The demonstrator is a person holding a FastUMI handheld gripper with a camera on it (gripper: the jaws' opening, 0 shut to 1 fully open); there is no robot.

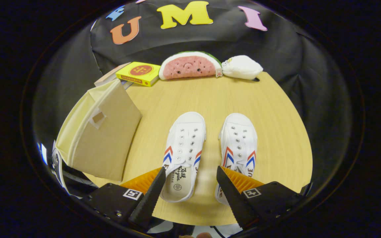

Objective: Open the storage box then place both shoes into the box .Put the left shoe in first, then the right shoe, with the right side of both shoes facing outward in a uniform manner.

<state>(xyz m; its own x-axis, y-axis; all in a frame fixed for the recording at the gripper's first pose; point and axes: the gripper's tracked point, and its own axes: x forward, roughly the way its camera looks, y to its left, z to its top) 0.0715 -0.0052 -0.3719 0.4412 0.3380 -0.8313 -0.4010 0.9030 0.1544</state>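
Two white canvas shoes with red and blue chevrons lie side by side on the wooden table, toes pointing away. The left shoe [183, 152] reaches with its heel opening between my fingers, close to the left one. The right shoe [238, 148] has its heel partly hidden behind the right finger. A beige fabric storage box [103, 132] stands to the left of the shoes, its lid down with a small tab on the top. My gripper [190, 180] hovers open above the shoes' heels, holding nothing.
At the table's far edge lie a yellow box [139, 73] on a book, a watermelon-slice plush [190, 66] and a white plush [241, 67]. The round wooden table [276, 112] has bare room between the shoes and those things.
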